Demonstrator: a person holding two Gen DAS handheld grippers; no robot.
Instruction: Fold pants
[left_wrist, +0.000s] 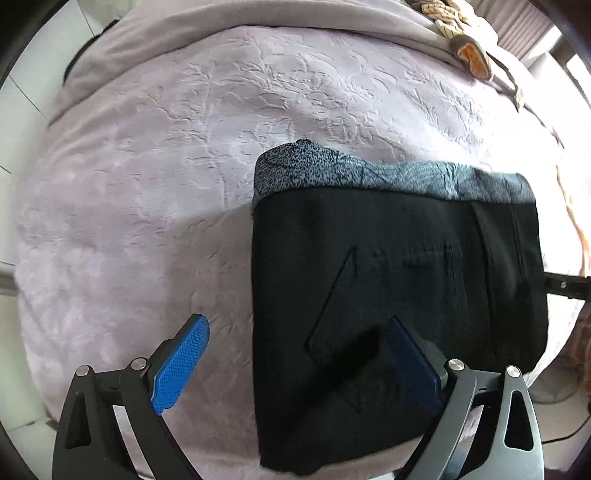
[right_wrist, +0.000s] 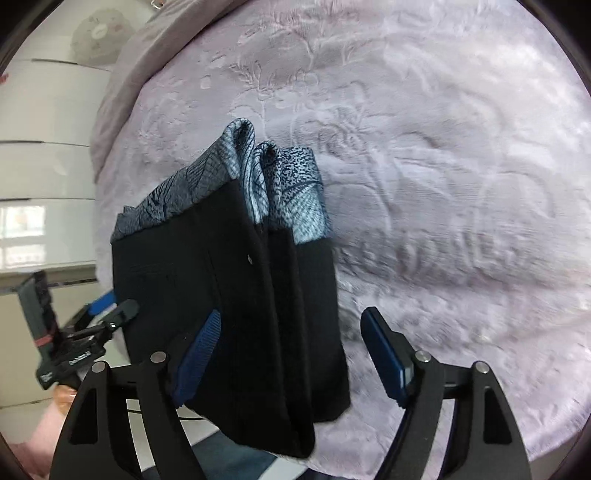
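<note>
Black pants lie folded into a compact stack on a pale lilac embossed bedspread. A grey-blue patterned lining shows along their far edge. My left gripper hovers open over the stack's left edge, one blue pad over the bedspread and the other over the black cloth. In the right wrist view the pants show several stacked layers, with the lining peeking out at the far end. My right gripper stands open astride the stack's near end, and the right pad is clear of the cloth.
The bed's edge runs close to the pants on the left of the right wrist view, where the other gripper and a person's hand show. A fan stands beyond. A brown patterned cloth lies at the bed's far right.
</note>
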